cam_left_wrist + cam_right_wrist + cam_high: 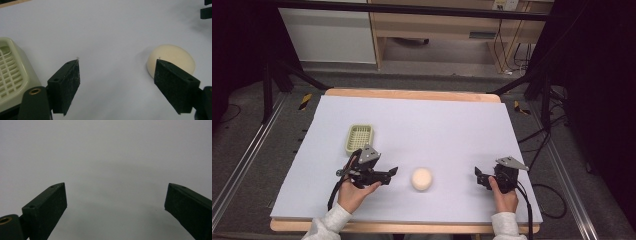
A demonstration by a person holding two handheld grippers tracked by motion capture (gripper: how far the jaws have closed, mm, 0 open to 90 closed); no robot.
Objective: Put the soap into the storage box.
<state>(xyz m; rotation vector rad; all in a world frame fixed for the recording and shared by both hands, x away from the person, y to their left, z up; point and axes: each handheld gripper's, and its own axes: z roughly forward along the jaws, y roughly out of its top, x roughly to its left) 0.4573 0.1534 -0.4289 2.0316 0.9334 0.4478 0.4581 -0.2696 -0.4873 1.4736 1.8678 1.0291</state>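
Observation:
A cream, round, bun-like lump [421,178] lies on the pale sheet near the table's front middle. My left gripper [390,175] is just left of it and points toward it, open and empty. In the left gripper view the lump [172,57] rests on the sheet just beyond the right jaw, and nothing is between the jaws of the left gripper [117,62]. A light green slotted basket [360,137] sits behind the left hand and appears as the basket [12,72] at the left edge. My right gripper [480,178] is to the lump's right, open, with its jaws over bare sheet [116,185].
The pale sheet [437,125] covers a wooden table with its front edge close to both hands. Black frame legs and cables stand on the floor around it. The right gripper's jaw tips [206,10] show at the top right of the left gripper view.

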